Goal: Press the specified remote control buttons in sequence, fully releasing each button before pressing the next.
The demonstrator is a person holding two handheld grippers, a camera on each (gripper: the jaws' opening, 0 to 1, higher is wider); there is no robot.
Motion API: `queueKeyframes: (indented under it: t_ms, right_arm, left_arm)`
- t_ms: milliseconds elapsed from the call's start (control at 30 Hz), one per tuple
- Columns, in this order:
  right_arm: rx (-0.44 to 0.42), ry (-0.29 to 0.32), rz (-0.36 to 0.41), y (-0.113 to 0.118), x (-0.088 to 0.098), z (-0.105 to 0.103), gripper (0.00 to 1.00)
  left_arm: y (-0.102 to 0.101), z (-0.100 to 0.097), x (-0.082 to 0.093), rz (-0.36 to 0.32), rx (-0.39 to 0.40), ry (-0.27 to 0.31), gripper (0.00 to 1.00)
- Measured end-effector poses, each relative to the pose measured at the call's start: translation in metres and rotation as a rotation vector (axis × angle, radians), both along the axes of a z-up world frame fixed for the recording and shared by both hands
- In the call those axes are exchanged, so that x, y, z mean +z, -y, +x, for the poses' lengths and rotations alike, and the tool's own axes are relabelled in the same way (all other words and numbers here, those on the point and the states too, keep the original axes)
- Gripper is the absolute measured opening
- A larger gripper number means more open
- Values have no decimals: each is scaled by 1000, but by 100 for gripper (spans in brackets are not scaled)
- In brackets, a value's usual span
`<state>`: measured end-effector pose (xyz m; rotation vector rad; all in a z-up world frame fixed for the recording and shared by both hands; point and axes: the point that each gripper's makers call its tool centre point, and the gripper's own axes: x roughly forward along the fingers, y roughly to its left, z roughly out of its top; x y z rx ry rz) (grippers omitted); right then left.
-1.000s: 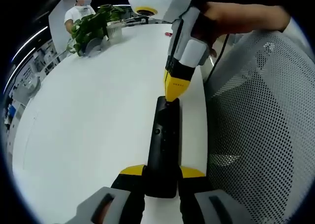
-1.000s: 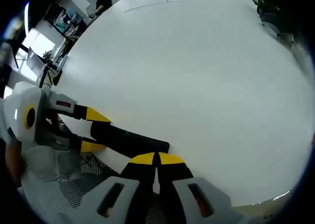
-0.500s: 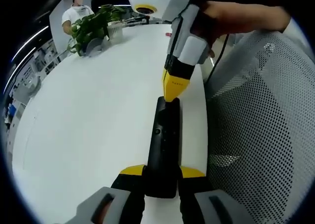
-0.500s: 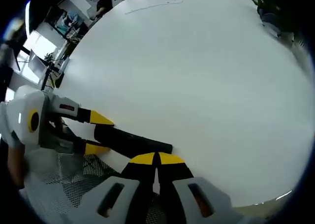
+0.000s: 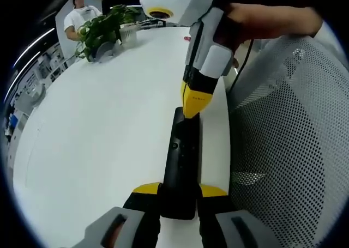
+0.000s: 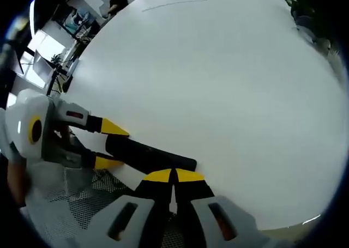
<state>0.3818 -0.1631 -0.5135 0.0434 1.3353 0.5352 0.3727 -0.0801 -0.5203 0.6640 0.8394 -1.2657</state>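
Note:
A long black remote control [image 5: 181, 161] lies lengthwise near the white table's right edge, its near end clamped in my left gripper [image 5: 180, 192], which is shut on it. My right gripper [image 5: 194, 102] comes down from above with its yellow tips pressed together, touching the remote's far end. In the right gripper view the remote [image 6: 147, 154] runs from the left gripper [image 6: 107, 145] toward my right gripper [image 6: 174, 176], whose jaws are shut with nothing between them, just over the remote's end. A hand [image 5: 262, 20] holds the right gripper.
The white table [image 5: 109, 122] stretches wide to the left. A potted plant [image 5: 101, 30] and a person stand at its far end. A grey mesh chair back [image 5: 289, 150] fills the space right of the table edge. A small red item [image 5: 186, 38] lies far back.
The right gripper's tips have shifted slightly further onto the remote's far end. The left gripper keeps its hold and the remote has not moved.

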Motion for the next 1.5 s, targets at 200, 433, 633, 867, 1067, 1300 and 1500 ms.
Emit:
queueKeyframes:
  t_ms: [200,433,633,867,1067,1300,1500]
  right_arm:
    - [-27,-24,6,0,-1,2,0]
    - [30,21,-44,-2,0,1,0]
    - [-14,-7,6,0,1,1,0]
    - [12,7,-11,-1,1,2,0]
    - [12,10,-14,-1,1,2,0]
    - [-41,-27,82,-10,3,2,0]
    - [-33,-35,74,-10,0,2,0]
  left_arm:
    - [1,1,-1,-4,6,-3,25]
    - [1,1,0,-8,11,-6,25]
    - [2,1,0,-14,17,-6,25]
    - [2,1,0,-18,21,-9,25]
    - [2,1,0,-18,22,-9,25]
    - [2,1,0,-19,23,-10,25]
    - [2,1,-1,-19,23,-11,25]
